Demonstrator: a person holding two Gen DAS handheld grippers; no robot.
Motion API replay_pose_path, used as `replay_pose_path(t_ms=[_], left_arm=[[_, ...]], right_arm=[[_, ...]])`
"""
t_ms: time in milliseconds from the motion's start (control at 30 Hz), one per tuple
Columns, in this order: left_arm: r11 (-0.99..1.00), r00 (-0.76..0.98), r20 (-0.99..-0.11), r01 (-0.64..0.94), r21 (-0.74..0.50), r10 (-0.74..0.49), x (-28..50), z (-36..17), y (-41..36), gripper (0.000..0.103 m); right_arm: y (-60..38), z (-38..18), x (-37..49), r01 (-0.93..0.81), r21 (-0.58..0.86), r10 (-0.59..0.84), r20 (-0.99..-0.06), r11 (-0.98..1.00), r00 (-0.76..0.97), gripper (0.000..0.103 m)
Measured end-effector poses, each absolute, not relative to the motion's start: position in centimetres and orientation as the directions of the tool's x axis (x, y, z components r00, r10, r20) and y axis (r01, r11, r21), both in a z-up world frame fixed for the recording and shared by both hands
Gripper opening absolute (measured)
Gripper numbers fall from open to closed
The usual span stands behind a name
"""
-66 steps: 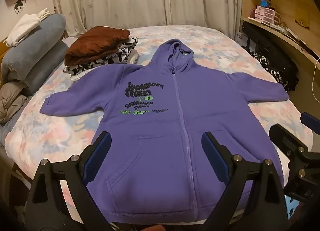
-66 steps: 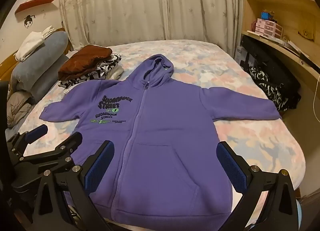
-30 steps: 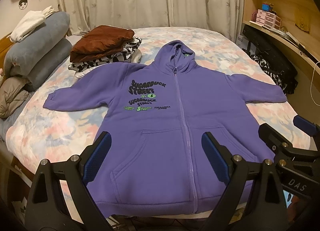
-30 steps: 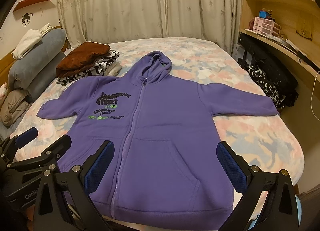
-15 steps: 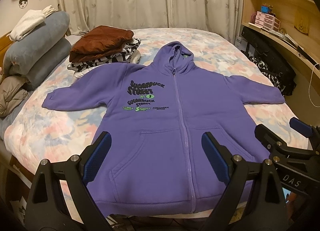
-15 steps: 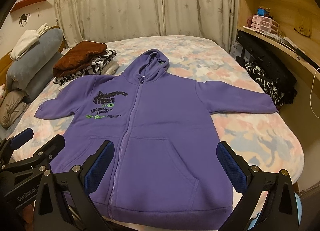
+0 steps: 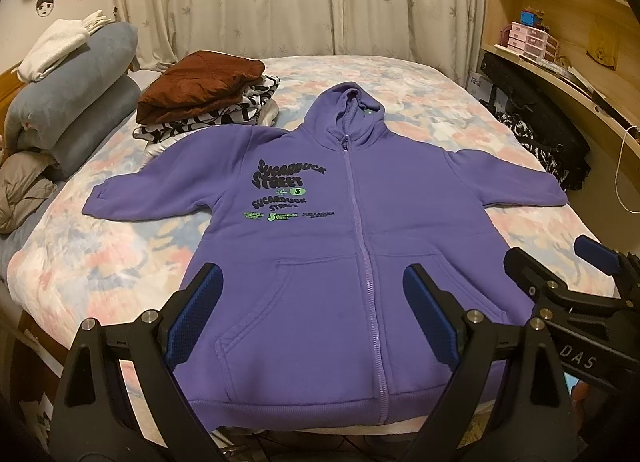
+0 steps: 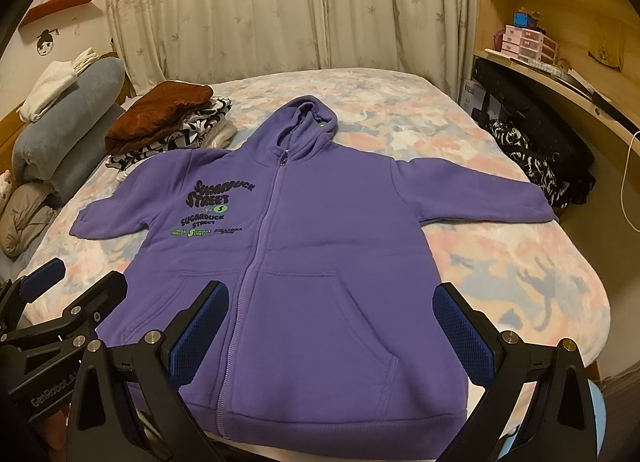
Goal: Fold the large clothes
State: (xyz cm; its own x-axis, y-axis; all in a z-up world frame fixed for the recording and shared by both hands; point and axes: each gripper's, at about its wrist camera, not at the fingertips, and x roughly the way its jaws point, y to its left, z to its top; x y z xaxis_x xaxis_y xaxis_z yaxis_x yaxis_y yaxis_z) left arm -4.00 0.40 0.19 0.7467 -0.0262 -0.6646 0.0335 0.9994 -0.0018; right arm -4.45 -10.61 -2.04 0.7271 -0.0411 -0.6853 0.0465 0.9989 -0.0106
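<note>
On the bed, a purple zip hoodie lies flat and face up, zipped, hood toward the far curtain and hem at the near edge, both sleeves spread out to the sides. My left gripper hovers above the hem with its jaws wide apart and nothing between them. My right gripper hangs just beside it to the right, jaws likewise wide apart and empty over the right pocket. At the far left, a stack of folded clothes topped by a brown garment sits near the left sleeve, beside rolled grey bedding.
</note>
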Motion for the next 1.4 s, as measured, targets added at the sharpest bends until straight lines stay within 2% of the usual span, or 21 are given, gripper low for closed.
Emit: replay_pose_path(t_ms=[1400], left_arm=[[0.999,0.726,-0.687,0.033,-0.007,-0.029,-1.2,0.5,0.7,0.091]], right_arm=[[-10.1,-3.3,-3.7,0.034,-0.036,-0.049,-0.682,0.999,0.729,0.103]])
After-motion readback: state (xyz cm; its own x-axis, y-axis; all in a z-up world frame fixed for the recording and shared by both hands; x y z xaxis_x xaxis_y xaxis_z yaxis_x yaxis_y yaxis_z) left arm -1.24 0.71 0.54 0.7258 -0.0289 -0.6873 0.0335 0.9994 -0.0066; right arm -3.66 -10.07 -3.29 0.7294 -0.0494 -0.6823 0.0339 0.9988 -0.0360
